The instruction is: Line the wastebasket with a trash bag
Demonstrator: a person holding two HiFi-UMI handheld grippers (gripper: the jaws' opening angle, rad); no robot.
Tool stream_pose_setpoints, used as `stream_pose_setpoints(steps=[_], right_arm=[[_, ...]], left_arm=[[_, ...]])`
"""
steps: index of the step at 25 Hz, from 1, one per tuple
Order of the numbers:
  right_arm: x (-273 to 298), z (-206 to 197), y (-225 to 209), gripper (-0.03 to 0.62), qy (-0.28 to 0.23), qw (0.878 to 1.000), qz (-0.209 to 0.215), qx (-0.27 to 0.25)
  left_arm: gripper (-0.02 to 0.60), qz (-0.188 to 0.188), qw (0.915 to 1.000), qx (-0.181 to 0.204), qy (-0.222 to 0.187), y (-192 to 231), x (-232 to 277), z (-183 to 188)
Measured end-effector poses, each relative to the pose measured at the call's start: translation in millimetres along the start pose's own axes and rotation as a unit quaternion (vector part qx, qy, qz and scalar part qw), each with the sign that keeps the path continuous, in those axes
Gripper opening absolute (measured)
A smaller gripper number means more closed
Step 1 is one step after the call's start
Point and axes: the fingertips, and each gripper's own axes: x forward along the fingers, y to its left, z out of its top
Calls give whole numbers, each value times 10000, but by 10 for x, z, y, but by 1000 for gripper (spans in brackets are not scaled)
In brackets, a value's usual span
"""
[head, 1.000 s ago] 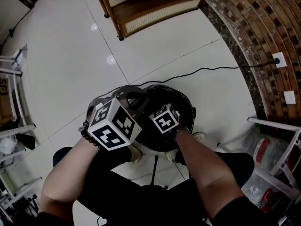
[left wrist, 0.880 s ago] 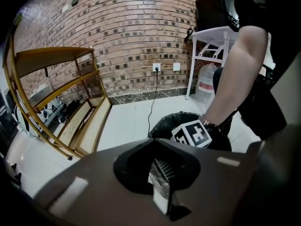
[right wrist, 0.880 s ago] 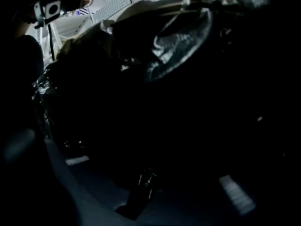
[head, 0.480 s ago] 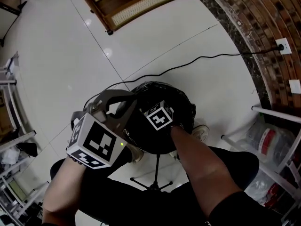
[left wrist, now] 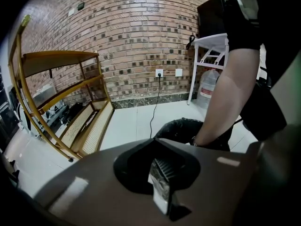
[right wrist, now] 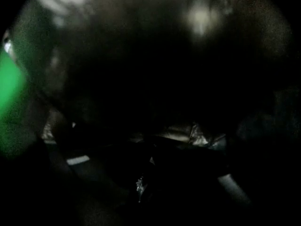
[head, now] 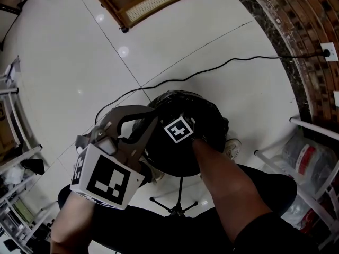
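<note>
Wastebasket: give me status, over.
Left gripper shut, empty, raised beside wastebasket. Right gripper shut, deep inside trash bag; grip too dark to tell. Bag covers its top edge. Floor cable lies clear behind.

Brick wall (left wrist: 141,32) standing well ahead of left gripper (left wrist: 161,175). Glossy white tile floor (head: 63,62) showing bright light spots. Wooden cane-panelled shelf unit (left wrist: 61,102) sitting ahead-left, near wall. Black cable (left wrist: 153,109) trailing from wall socket (left wrist: 159,73) straight ahead. White metal rack (left wrist: 207,55) standing ahead-right.
</note>
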Motion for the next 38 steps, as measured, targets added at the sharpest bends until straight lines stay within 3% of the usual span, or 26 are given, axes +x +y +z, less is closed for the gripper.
stream_pose_setpoints(steps=[5, 11, 21, 38], right_arm=[[133, -71, -64, 0, 103, 9999, -24, 97], [255, -169, -172, 0, 161, 9993, -140, 298], [439, -250, -157, 0, 314, 9984, 24, 472], [519, -218, -140, 0, 293, 9985, 119, 443]], left_arm=[[2, -71, 9998, 152, 51, 37, -17, 54], [3, -59, 9999, 66, 49, 57, -34, 69], [3, -55, 10000, -34, 31, 62, -29, 63], [3, -56, 10000, -22, 31, 72, 18, 45]])
